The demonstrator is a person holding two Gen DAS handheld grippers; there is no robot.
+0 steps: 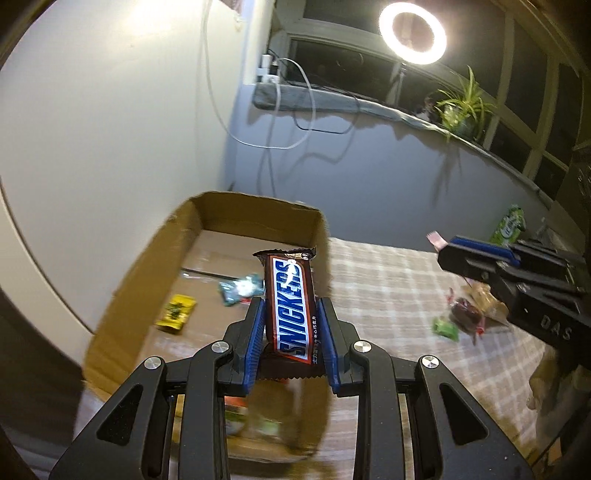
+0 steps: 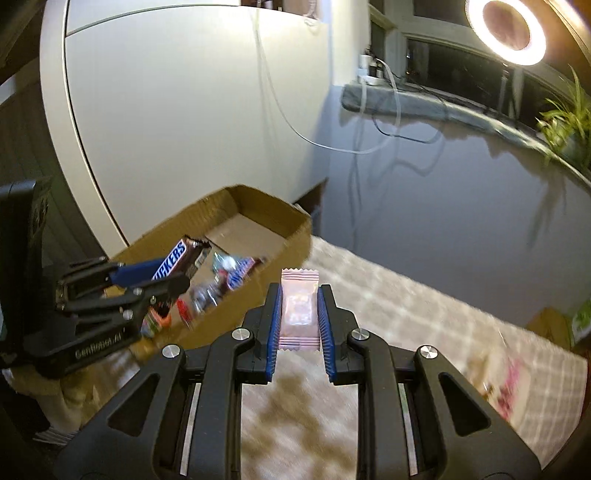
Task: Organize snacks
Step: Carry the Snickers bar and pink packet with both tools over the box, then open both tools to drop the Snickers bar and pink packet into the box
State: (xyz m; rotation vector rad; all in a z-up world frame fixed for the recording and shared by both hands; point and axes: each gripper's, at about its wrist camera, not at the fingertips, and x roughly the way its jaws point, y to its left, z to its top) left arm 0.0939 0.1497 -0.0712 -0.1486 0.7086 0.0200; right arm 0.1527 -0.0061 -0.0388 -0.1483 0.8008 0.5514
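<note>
Surface: checked cloth on a table, grey wall behind, lit ring light and plant on the sill.
Snickers: clamped lengthwise between the blue pads of the left gripper, label up, held in the air over the near right part of the box.
Left gripper jaws: narrow, pressing on both long sides of the Snickers; the right wrist view shows it at the left, over the box's near wall.
Pink packet: small, pale, crimped at both ends, pinched between the pads of the right gripper, above the cloth just right of the box.
Right gripper jaws: narrow, closed on the pink packet; in the left wrist view only a pink tip shows past its fingers.
Box: open cardboard, on the cloth by the wall; inside lie a yellow packet, a teal packet and other blurred wrappers.
Loose snacks: small heap on the cloth, right of the box, well apart from it.
Green bag: upright at the cloth's far right edge.
</note>
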